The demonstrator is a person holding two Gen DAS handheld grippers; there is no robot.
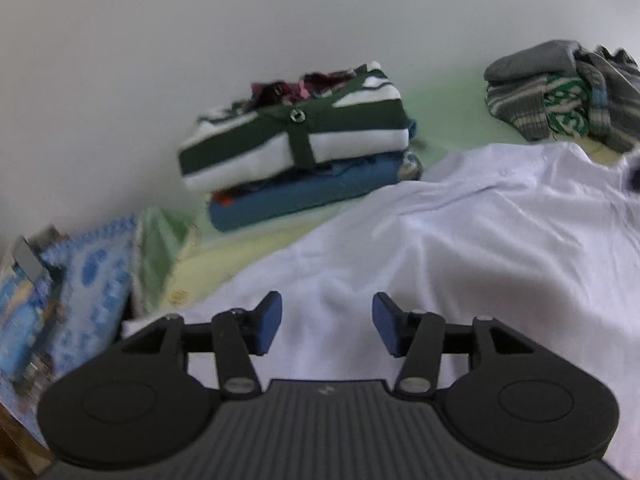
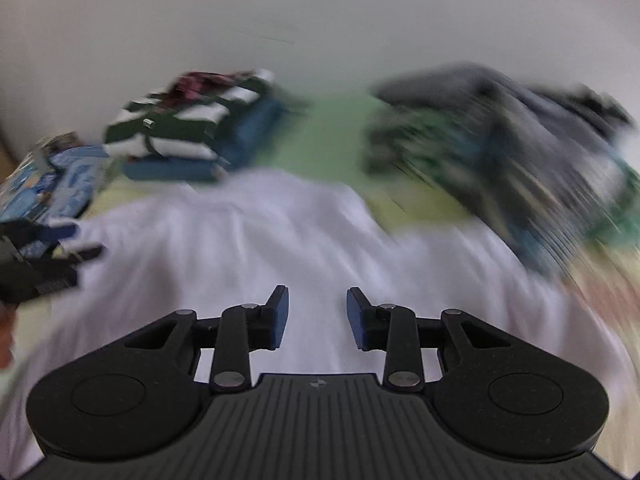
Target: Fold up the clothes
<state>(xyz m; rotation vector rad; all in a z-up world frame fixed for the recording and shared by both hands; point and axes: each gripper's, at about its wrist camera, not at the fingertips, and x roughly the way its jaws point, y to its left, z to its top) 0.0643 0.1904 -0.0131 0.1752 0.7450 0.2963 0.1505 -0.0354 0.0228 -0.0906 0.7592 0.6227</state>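
Left hand-held gripper (image 1: 326, 322): jaws apart, nothing betw. the blue pads (image 1: 269, 322), hovering over white garment (image 1: 460, 248); contact w/ fabric not clear from this view. No earlier pic, so only the present gap noted.

Right hand-held gripper (image 2: 317, 317): jaws apart too, narrower gap than left, nothing clamped, white garment (image 2: 280, 232) spread beneath & ahead. Right view heavily blurred, esp. toward 2 o'clock.

White garment: lying spread on the bed, wrinkled, filling centre to 4 o'clock of left view; running from 9 to 4 o'clock across right view.

Folded stack (image 1: 296, 148) at 11–12 o'clock of left view, beside the wall: green-and-white striped top w/ a button on its placket uppermost, blue item under it, dark pink-patterned piece behind. Same stack (image 2: 188, 140) at 10 o'clock in right view.

Unfolded heap (image 1: 560, 88) at 2 o'clock in left view: grey knits, striped pieces, some green-white fabric; well apart from the stack. Same heap (image 2: 512, 168) at 2 o'clock in right view, smeared.

Green bed sheet (image 1: 444, 120) showing betw. stack and heap. Blue patterned cloth (image 1: 92, 280) at 9 o'clock, off the garment's edge.

Left hand-held gripper also seen at 9 o'clock of right view, blurred, at the garment's edge.
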